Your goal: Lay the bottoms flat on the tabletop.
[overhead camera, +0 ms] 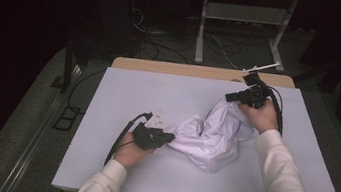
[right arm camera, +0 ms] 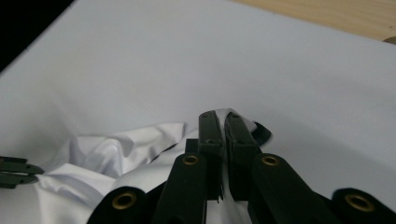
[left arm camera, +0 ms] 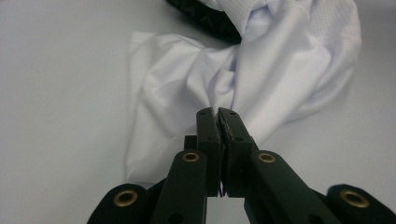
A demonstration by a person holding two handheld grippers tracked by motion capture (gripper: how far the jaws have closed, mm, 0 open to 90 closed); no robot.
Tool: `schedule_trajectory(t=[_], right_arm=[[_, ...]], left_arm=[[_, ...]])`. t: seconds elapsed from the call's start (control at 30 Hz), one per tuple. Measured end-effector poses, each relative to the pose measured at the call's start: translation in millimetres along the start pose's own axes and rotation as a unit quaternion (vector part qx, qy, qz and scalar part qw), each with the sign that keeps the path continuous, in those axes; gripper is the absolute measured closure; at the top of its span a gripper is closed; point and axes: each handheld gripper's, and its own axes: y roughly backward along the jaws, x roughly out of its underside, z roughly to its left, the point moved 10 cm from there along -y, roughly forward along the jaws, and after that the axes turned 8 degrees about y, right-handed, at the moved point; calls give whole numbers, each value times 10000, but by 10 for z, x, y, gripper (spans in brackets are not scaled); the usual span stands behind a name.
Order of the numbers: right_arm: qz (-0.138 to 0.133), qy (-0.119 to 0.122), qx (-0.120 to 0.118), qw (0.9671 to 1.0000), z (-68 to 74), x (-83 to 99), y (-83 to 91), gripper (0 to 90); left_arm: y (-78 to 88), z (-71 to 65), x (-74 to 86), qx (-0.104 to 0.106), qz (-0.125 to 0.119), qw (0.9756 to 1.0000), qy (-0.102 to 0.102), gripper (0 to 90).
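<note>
From the high view, you have the white garment [overhead camera: 210,139] bunched near the middle of the table [overhead camera: 124,89], strung between your two grippers. Its long axis runs from the left gripper [overhead camera: 168,138] at the near left up to the right gripper [overhead camera: 231,97] at the far right. Draw your hands apart evenly along that line so the cloth opens without slipping.

In the left gripper view, the jaws are pinched together on a fold of the garment [left arm camera: 261,79]; the cloth fans away from the tips. Keep that bite firm.

In the right gripper view, the jaws are clamped on a garment [right arm camera: 126,163] edge, a dark trim [right arm camera: 261,133] just beside them. Lift gently.
</note>
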Motion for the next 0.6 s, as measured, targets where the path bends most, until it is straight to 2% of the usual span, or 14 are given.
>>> schedule_trajectory(t=[0.1, 0.23, 0.33, 0.47, 0.5, 0.6], right_arm=[[-236, -205, -37, 9995, -49, -38, 157, 864], [-262, -237, 85, 9993, -114, -100, 271, 866], [-256, -291, 142, 9991, -131, -142, 310, 867], [-405, -209, 237, 9987, -102, -313, 428, 868], [-405, -209, 237, 9987, -102, -313, 428, 868], [-534, -206, 258, 9980, -65, -407, 469, 868]], left_arm=[[105, 108, -32, -192, -137, 9997, 104, 870], [233, 263, -128, -465, -409, 9978, 238, 872], [305, 371, -197, -576, -561, 9960, 383, 873], [437, 570, -267, -827, -421, 9951, 352, 874], [437, 570, -267, -827, -421, 9951, 352, 875], [544, 665, -400, -994, -438, 9935, 342, 877]])
